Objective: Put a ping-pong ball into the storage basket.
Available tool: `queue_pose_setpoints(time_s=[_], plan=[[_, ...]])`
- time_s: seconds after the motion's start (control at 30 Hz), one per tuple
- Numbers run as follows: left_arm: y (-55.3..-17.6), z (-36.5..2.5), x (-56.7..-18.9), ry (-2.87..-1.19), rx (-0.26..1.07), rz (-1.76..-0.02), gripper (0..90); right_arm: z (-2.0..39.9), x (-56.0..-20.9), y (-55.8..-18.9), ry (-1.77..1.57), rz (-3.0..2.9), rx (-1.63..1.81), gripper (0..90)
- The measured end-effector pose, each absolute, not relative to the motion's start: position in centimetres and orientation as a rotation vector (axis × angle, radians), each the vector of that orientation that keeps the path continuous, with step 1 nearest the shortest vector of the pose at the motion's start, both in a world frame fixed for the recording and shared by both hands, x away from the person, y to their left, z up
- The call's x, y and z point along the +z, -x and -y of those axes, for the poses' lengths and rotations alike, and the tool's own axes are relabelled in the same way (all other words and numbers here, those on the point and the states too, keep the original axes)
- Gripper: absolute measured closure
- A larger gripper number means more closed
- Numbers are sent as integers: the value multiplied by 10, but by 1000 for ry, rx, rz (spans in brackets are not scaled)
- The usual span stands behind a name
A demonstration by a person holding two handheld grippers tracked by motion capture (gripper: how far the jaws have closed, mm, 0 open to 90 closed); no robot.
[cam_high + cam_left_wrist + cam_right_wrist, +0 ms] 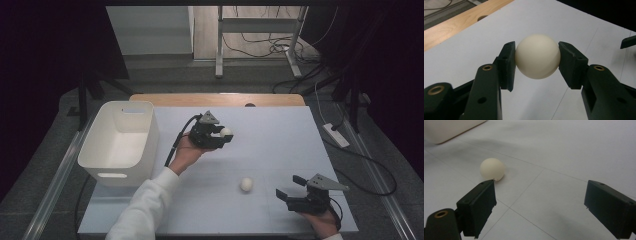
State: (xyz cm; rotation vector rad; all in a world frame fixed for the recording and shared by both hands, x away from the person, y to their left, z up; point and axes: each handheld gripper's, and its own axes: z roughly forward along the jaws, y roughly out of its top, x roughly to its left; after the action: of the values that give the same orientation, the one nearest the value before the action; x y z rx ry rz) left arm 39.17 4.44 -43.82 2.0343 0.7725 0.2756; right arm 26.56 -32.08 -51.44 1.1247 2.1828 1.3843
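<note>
cream balls, white bin, black fingers

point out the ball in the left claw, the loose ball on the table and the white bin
held ball (pixel 537 56), left gripper view, middle of its front
loose ball (pixel 246 184), high view, its top
white bin (pixel 98 161), high view, near wall above the handle slot

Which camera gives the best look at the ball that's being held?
The left gripper view: the held ball is large and sharp between the left gripper pads. The high view shows it as a small white dot.
</note>
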Motion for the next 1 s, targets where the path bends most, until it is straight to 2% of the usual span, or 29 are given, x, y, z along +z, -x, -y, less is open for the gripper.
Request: queue_pose_setpoints(time_s=[1.0], plan=[[-375, -65, -419, -1986, 312, -750, 511, 321, -514, -266, -1128, -2175, 1382, 107]])
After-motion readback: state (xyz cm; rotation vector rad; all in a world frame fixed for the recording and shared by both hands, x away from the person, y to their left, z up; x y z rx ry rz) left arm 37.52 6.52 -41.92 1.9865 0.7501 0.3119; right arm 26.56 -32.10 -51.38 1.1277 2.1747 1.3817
